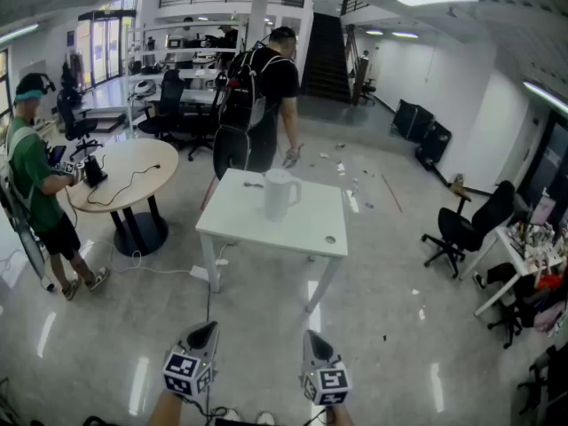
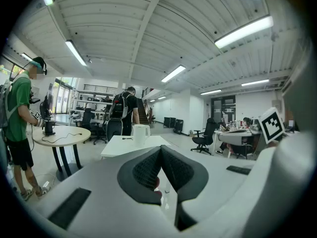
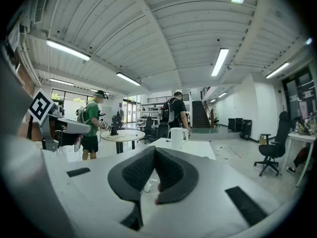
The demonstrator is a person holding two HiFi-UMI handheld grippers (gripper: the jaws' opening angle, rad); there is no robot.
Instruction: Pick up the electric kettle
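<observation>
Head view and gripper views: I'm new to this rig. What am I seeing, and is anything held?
No robot arm: these are two-jaw grippers carried by hand. The head view comes from a head-worn camera looking down; the left gripper and right gripper show at its bottom. Each gripper view looks along its own jaws: both pairs are shut, holding nothing. Well ahead, the white jug-shaped electric kettle stands upright on the white square table, untouched.
</observation>
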